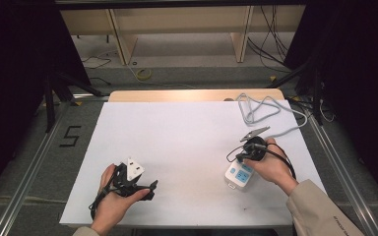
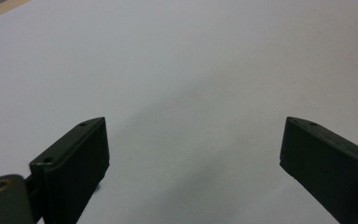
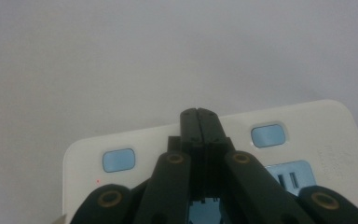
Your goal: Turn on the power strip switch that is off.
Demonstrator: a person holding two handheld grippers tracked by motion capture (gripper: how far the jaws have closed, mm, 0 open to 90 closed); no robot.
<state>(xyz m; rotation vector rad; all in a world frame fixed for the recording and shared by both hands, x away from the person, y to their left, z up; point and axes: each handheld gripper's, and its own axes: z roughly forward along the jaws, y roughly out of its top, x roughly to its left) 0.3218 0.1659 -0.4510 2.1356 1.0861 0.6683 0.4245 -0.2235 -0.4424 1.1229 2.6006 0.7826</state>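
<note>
A white power strip [image 1: 238,177] with blue sockets lies at the right of the white table [image 1: 187,142]. In the right gripper view the power strip [image 3: 317,135] shows two blue buttons [image 3: 119,160] and a blue socket panel [image 3: 291,177]. My right gripper [image 3: 199,114] is shut with nothing between its jaws, its tips over the strip's top face between the two buttons. From above, the right gripper [image 1: 245,162] angles down onto the strip. My left gripper [image 2: 193,126] stands wide open over bare table. The left gripper [image 1: 152,190] rests at the front left, pointing right.
The strip's grey cable [image 1: 256,110] runs back and loops at the table's far right corner. A wooden edge [image 1: 192,95] lines the far side of the table. Metal rails [image 1: 29,162] and dark floor flank both sides.
</note>
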